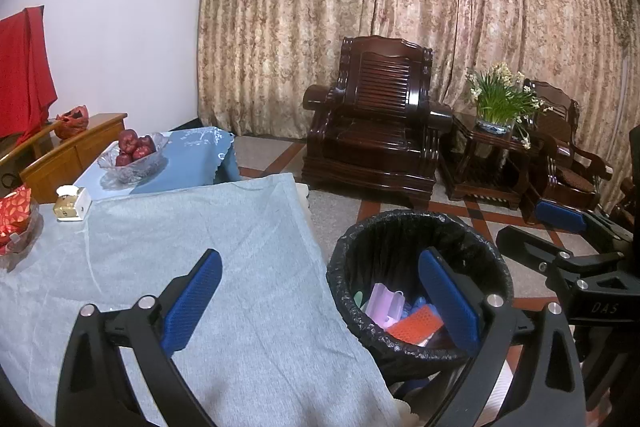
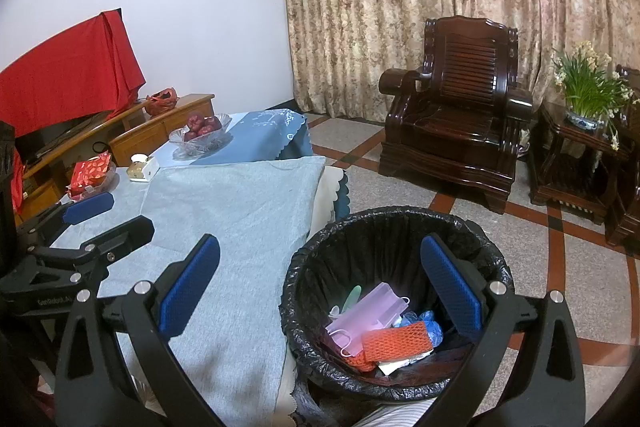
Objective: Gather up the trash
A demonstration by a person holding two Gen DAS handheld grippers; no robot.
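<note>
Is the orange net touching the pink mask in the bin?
Touching. In the right wrist view the orange net lies over the lower corner of the pink mask.

Table [image 2: 224,227], lower left of frame, is draped in grey cloth [image 1: 224,267]; fruit bowl [image 2: 200,139], small box [image 2: 142,167] and red packet [image 2: 90,175] are set at the far end.

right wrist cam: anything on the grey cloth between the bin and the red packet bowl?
No. In the right wrist view the grey cloth is bare between the bin and the red packet bowl.

Reads "DAS" in pale letters on the black body of the right gripper [image 1: 560,227], beside the bin [image 1: 420,223]. Reads "GenRobot.AI" on the left gripper [image 2: 112,213].
</note>
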